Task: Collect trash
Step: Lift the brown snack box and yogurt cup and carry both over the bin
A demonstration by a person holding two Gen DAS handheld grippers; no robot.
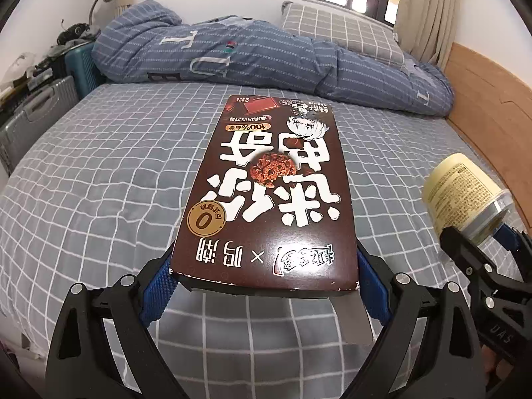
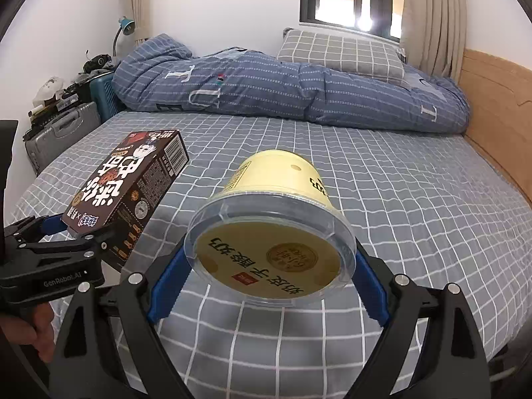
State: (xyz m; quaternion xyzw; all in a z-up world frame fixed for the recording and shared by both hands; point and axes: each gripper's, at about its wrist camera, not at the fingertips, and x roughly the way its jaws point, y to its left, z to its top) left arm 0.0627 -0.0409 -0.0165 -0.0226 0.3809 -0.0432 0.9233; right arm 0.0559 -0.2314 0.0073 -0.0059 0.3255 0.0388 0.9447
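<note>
Both pieces of trash off the bed and in hand, carried in the air over the checked sheet. Left gripper clamped on the near end of the box, blue fingers pressing its two long side edges; box sticking out flat toward the far quilt, printed face up. Right gripper spread wide yet gripping the cup at its clear lid rim, fingers on either side, cup lying tilted with its base pointing far. Box: thin card, probably empty and light, walls likely to buckle under a hard squeeze; the grip near one end leaves a long overhang that may droop or pivot, so a hold nearer the middle would sit steadier. Cup: light, thin plastic, smooth and round, so prone to slipping or rolling between the fingers; the rim is the stiffest band and the sensible place to pinch, though the lid could pop off. No bin visible in either view. Pillow and suitcase well apart from both loads.
</note>
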